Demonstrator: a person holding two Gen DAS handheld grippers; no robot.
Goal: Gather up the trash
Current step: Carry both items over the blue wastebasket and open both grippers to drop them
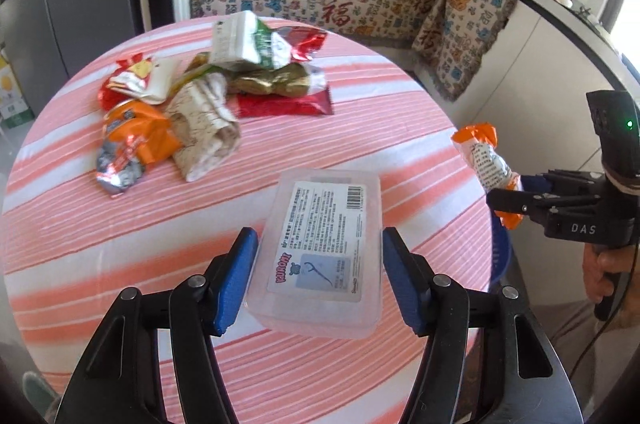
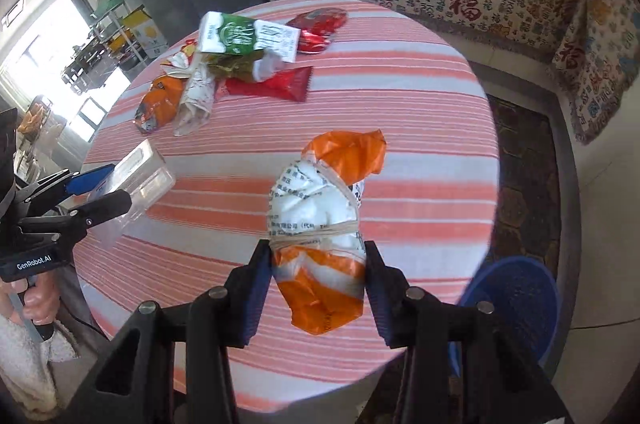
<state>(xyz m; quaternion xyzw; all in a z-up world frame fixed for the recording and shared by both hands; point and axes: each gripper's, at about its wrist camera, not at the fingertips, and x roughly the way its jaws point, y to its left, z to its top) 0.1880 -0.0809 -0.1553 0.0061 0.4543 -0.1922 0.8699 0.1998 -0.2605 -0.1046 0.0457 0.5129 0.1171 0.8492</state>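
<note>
Carrying one piece of rubbish in each tool, the person has both loads lifted clear of the round table (image 1: 120,264) with its pink-striped cloth. Beyond the fingertips of both tools lies the remaining heap of wrappers (image 1: 208,92); below and to the right of the right gripper stands the blue basket (image 2: 516,304), probably the bin.

The clear plastic box (image 1: 320,256) sits between the pads of the left gripper (image 1: 318,276), which press on its long sides. It looks rigid, light and smooth, so I judge it could slide or twist out; a hold across the middle of the long walls, as here, seems soundest.

The right gripper (image 2: 318,288) is clamped on the orange-and-white bundled bag (image 2: 324,236), held tight by rubber bands. It looks soft, light and crushable, with little risk of breakage; the banded waist gives the firmest purchase, and the pads sit just below it.

Both tools point steeply downward, the right one tilted toward the table's edge by the basket. A hand (image 1: 608,272) grips its handle.
</note>
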